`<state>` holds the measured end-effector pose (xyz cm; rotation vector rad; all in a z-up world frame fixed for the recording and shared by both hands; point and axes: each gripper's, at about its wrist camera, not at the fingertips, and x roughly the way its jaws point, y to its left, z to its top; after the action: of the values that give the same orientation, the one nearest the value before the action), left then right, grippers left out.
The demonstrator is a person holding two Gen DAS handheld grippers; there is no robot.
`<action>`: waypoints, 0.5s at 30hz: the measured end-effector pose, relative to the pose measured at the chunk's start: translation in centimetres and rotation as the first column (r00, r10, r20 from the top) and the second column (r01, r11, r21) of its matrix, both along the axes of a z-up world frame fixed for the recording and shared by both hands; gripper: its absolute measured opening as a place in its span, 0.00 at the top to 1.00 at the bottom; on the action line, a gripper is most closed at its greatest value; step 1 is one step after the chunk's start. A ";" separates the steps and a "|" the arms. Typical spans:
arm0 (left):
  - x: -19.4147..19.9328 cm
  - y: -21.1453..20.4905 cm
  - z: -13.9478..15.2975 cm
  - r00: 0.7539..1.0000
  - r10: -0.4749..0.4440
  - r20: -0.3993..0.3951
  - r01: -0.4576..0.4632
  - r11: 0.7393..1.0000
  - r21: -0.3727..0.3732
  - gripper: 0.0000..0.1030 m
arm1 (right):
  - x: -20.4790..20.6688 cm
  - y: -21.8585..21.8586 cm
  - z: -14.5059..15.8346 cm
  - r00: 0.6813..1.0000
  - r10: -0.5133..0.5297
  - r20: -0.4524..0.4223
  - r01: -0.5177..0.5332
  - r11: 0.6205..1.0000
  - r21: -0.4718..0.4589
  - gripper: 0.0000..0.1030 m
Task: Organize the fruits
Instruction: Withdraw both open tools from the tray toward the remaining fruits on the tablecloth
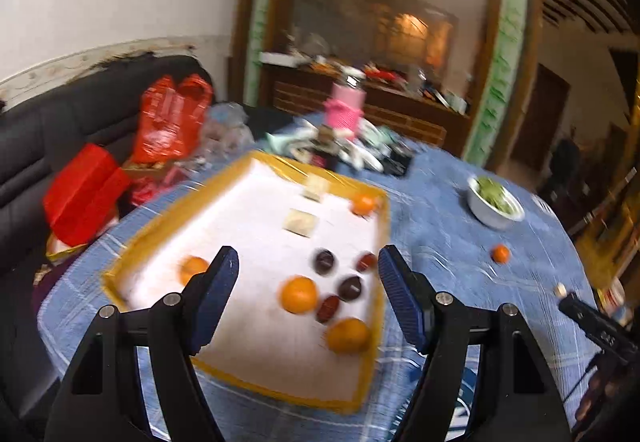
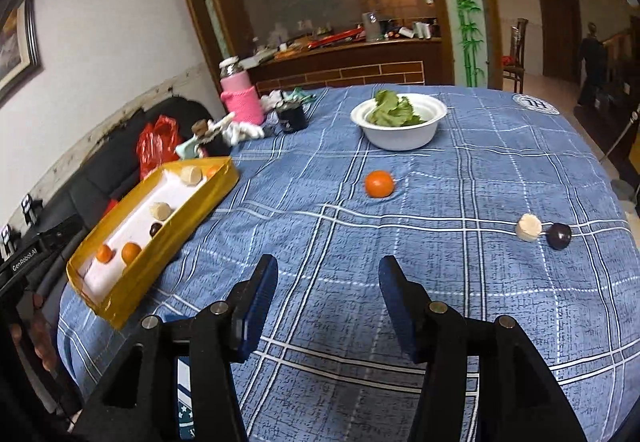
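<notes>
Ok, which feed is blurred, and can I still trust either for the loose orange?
Left wrist view: motion-smeared, the yellow tray and its fruit soft-edged. Right wrist view: sharp, the loose orange crisp on the blue tablecloth, though fisheye bends the table edge.

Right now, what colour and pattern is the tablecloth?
The tablecloth is blue with a check of white lines, clearest in the right wrist view.

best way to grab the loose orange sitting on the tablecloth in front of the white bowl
Grip the orange across its widest middle, one finger on each side. It is round, so no side is better by shape, and it stands alone on the blue cloth, apart from the white bowl. The open right gripper already faces it, so coming straight forward and down from the near side looks simplest.
</notes>
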<state>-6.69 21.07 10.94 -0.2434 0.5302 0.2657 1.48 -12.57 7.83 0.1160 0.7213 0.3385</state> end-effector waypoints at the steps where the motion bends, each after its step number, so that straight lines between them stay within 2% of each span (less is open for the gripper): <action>1: -0.2 0.5 0.1 1.000 0.012 0.007 -0.012 1.000 -0.003 0.30 | 0.1 -0.2 -0.1 1.000 -0.008 0.000 0.008 1.000 0.012 0.47; 8: -0.9 1.5 0.3 0.999 0.032 0.020 -0.032 0.999 0.006 0.30 | 0.0 0.8 -0.7 1.000 0.010 -0.014 -0.010 1.000 0.014 0.47; 15: -1.1 0.7 0.1 1.000 -0.012 0.010 0.012 1.000 -0.005 0.30 | -0.6 1.6 0.0 1.000 0.015 0.001 -0.015 1.000 -0.002 0.47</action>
<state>-7.77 21.77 11.02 -0.2458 0.5227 0.2514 0.89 -10.98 7.87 0.1085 0.7214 0.3523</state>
